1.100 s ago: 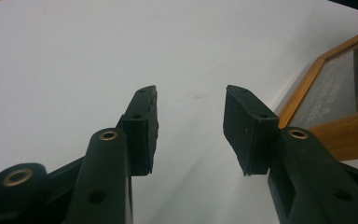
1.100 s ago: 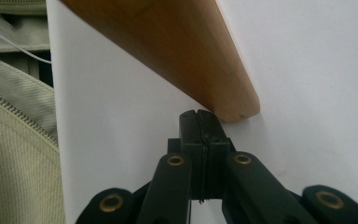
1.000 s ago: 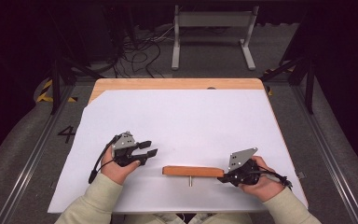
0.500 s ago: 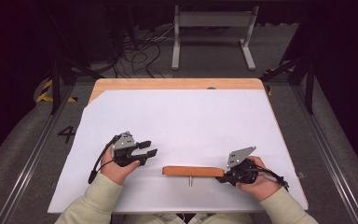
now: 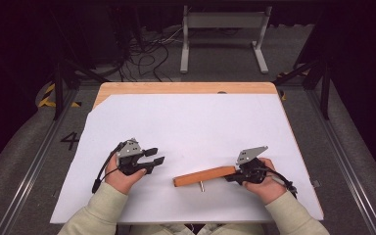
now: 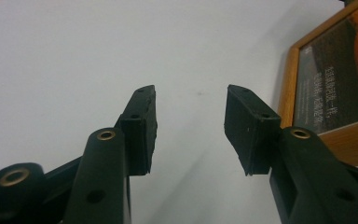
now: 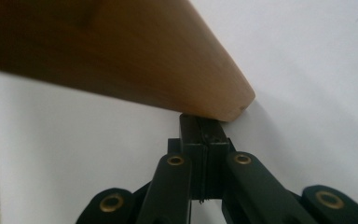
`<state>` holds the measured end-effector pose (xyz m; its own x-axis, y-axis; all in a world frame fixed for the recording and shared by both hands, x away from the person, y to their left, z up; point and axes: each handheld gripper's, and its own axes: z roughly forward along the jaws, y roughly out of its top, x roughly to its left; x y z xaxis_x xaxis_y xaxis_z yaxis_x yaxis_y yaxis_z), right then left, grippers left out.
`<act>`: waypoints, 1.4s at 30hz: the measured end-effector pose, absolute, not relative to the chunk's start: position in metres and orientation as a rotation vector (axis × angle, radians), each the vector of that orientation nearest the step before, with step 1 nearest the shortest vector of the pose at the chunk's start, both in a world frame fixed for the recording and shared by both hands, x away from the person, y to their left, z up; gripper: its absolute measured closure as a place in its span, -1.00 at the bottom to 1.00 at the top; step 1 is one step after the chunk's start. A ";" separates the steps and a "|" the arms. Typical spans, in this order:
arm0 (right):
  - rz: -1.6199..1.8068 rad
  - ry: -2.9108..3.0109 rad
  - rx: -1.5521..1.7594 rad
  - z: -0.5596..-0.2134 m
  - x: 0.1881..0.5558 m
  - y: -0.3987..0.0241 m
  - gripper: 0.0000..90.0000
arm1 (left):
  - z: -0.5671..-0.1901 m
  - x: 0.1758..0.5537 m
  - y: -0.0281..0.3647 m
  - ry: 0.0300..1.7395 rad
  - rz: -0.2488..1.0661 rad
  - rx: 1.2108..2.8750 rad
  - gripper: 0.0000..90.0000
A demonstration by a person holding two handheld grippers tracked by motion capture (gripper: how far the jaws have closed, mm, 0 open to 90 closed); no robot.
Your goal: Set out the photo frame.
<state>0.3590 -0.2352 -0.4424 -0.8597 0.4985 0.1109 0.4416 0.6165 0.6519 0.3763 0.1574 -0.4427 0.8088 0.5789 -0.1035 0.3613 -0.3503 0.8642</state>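
Tilted since before — wooden-framed picture (image 5: 204,176), right tool (image 5: 233,175) shut.

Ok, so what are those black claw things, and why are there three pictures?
A person sits at a white table holding a grabbing tool in each hand. One picture looks down from above. The other two come from small cameras riding on the tools, looking along their black fingers. The left gripper has its fingers apart, with nothing between them. The right gripper has its fingers shut, tips against the end of a wooden picture frame on the table. Whether they pinch it, I cannot tell.
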 end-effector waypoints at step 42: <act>1.218 2.701 0.954 -0.443 0.472 -0.146 1.00 | -0.444 0.374 0.165 0.710 0.278 1.972 0.16</act>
